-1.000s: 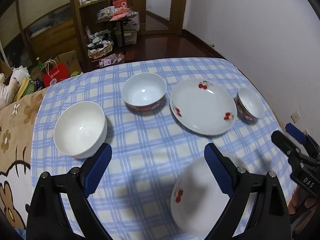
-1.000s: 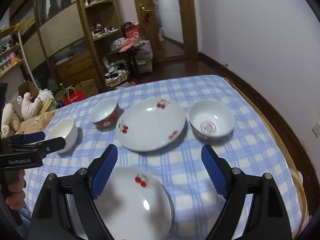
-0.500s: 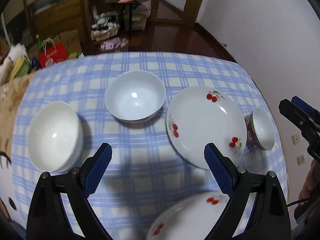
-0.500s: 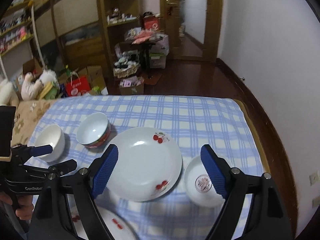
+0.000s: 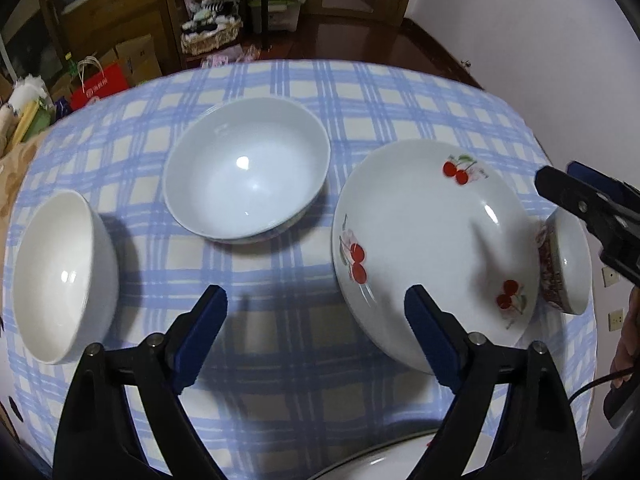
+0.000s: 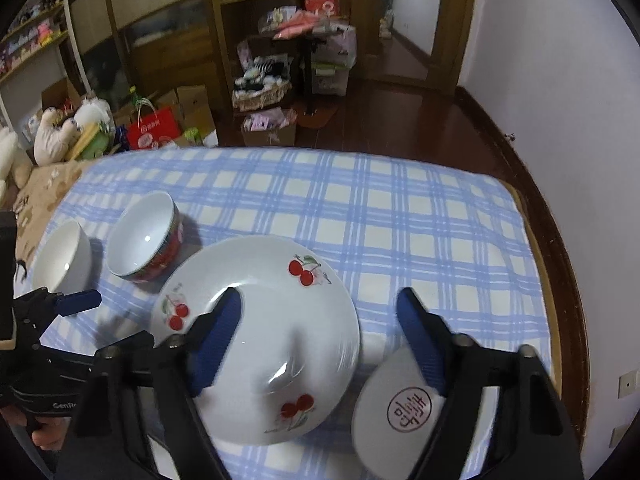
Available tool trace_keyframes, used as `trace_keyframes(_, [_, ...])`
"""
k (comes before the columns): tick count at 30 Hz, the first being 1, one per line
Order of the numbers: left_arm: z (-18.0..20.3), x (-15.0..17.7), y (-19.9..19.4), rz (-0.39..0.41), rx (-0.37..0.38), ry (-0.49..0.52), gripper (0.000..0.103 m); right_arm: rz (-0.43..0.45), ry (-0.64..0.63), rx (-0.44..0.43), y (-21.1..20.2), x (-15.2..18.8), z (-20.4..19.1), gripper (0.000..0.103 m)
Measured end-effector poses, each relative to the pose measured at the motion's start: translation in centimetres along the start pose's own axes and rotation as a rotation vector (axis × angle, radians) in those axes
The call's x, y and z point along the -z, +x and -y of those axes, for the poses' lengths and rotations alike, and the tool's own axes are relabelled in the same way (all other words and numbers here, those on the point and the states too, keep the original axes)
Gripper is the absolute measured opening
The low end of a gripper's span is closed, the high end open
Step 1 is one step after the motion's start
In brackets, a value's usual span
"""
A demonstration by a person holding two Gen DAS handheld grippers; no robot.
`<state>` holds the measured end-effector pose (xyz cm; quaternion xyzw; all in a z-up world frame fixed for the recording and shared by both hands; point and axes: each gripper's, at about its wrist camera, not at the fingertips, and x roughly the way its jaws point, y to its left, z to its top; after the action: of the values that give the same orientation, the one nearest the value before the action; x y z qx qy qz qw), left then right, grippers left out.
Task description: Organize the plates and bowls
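On the desk [image 5: 280,360] with the blue checked cloth: cherry plate [image 5: 432,248] flat, face up, right of middle. Next, red-sided bowl [image 5: 246,172], white bowl [image 5: 60,280], stamped bowl [image 6: 404,404], mouths up. Round things, no long side. Left claw [image 5: 316,336] closing on nothing. Right claw [image 6: 320,336] closing, empty, above plate's edge.

A: What's cut off?
B: A second plate [image 5: 380,460] runs off the bottom edge in the left view. In the right view the small bowl [image 6: 400,412] is part hidden behind a finger [image 6: 420,340].
A: Blur?
B: The cherry plate's [image 6: 260,320] near rim smears.
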<state>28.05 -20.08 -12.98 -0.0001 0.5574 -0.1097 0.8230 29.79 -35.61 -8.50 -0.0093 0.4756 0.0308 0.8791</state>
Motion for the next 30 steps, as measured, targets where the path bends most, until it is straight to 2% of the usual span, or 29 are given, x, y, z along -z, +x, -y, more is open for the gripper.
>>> trace_keyframes(2, [0.1,0.1,0.8,-0.02,0.012,-0.007,0.081,-0.026,0.004,-0.003,1.2,-0.2,0.4,0.061])
trace_keyframes(3, [0.2,0.2,1.1,-0.028,0.015,-0.005,0.076,-0.041,0.008,0.005,1.8,-0.2,0.6,0.05])
trace_keyframes(4, [0.4,0.2,1.4,-0.035,0.013,-0.002,0.073,-0.069,0.014,-0.001,2.6,-0.3,0.9,0.043])
trace_keyframes(5, [0.5,0.3,1.6,-0.039,0.012,-0.002,0.066,-0.084,0.017,-0.011,3.1,-0.4,1.1,0.035])
trace_keyframes(9, [0.5,0.6,2.5,-0.064,0.045,-0.02,0.046,-0.141,0.035,-0.03,5.2,-0.4,2.0,0.035])
trace_keyframes(11, [0.6,0.6,3.0,-0.078,0.077,-0.029,0.043,-0.162,0.039,-0.04,5.9,-0.4,2.2,0.033])
trace_keyframes(13, [0.7,0.7,3.1,-0.075,0.096,-0.032,0.037,-0.181,0.036,-0.043,6.5,-0.4,2.4,0.023])
trace_keyframes(17, [1.1,0.6,3.4,-0.078,0.132,-0.045,0.021,-0.2,0.036,-0.044,7.1,-0.2,2.8,0.015])
trace_keyframes(23, [1.9,0.6,3.5,-0.052,0.12,-0.031,0.02,-0.232,0.004,-0.021,7.4,-0.1,2.5,0.016])
trace_keyframes(30, [1.0,0.6,2.6,-0.027,0.131,-0.051,0.019,-0.204,0.066,-0.075,6.3,0.7,3.0,0.016])
